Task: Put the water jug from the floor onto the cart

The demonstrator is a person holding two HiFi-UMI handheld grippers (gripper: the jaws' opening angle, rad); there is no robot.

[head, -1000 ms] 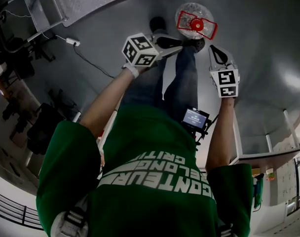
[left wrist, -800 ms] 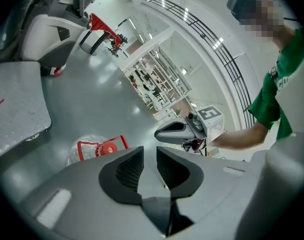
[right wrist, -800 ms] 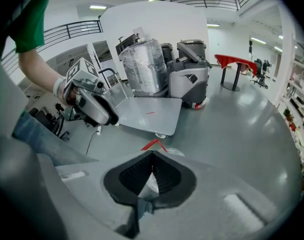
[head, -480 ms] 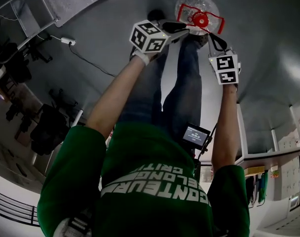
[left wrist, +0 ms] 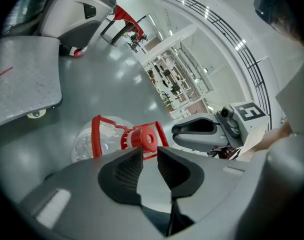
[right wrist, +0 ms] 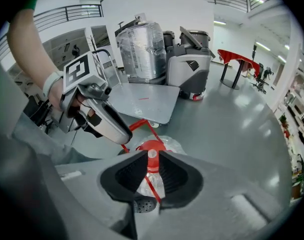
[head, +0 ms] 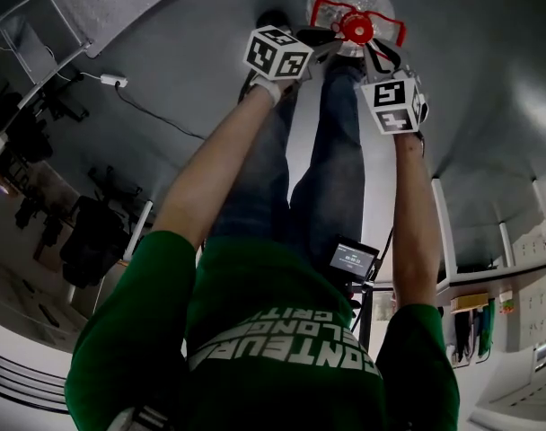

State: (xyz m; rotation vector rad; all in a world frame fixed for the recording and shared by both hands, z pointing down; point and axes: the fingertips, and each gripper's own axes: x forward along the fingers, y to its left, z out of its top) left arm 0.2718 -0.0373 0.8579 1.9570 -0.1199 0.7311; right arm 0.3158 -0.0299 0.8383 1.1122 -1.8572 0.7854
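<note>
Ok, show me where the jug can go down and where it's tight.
The cart deck is bare, bordered behind by the grey machine and wrapped drum. In the right gripper view, the floor right of the water jug, toward the red table, is open too. Tight: the strip between jug and cart.

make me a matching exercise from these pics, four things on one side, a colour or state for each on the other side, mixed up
Things:
1. water jug
2. jug cap
3. cart deck
4. left gripper

Descriptions:
A. solid red, round
B. grey flat plate
C. clear plastic, on the floor
D. jaws slightly apart, nothing between them

Pairs: 1-C, 2-A, 3-B, 4-D
</note>
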